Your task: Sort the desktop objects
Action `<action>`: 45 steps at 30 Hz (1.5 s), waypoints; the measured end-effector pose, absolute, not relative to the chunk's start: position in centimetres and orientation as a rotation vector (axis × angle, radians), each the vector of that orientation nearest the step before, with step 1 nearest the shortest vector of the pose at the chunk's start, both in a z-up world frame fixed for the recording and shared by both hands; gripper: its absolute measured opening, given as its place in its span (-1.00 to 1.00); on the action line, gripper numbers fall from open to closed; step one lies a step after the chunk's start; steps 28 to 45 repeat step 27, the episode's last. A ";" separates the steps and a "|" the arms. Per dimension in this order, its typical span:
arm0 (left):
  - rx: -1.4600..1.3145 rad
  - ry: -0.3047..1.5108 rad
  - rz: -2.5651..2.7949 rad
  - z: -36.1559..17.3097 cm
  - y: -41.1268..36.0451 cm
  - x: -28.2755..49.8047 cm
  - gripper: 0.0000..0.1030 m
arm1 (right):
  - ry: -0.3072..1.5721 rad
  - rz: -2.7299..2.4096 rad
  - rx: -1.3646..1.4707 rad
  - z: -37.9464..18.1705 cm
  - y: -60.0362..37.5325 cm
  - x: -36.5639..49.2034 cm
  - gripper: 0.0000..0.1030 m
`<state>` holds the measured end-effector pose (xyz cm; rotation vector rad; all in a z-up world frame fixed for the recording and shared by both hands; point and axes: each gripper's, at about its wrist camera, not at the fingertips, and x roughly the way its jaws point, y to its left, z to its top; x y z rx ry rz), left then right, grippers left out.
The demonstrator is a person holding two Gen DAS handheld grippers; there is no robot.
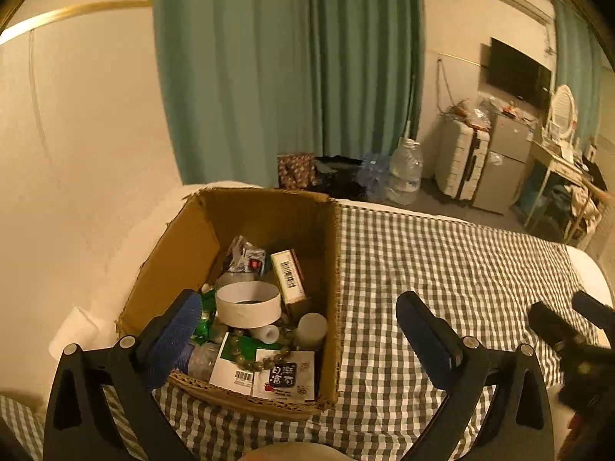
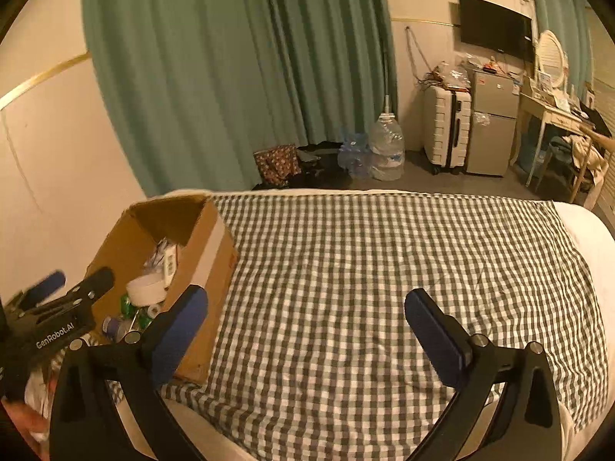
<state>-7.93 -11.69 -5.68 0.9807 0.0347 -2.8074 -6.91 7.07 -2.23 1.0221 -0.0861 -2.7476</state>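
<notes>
Both hand-held grippers stand wide open and hold nothing: the left hand-held gripper (image 1: 300, 319) straddles the near right corner of the cardboard box (image 1: 269, 211) at centre frame, and the right hand-held gripper (image 2: 307, 311) hangs over the bare checked cloth (image 2: 384, 249) on the bed, both angled downward. The box already holds a tape roll (image 1: 248, 303), bead string (image 1: 265, 357) and packets. No loose object shows on the cloth, so sorting looks nearly finished; next calls for finding any leftover.
</notes>
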 end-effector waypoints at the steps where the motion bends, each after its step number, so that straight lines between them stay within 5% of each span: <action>1: 0.979 0.029 -2.806 -5.7 -11.6 -7.8 1.00 | -0.060 -2.748 1.011 -2.3 6.5 -6.6 0.99; 45: 1.074 -0.013 -2.759 -8.3 -12.3 -8.2 1.00 | 0.036 -2.741 1.075 -4.0 4.9 -6.6 0.99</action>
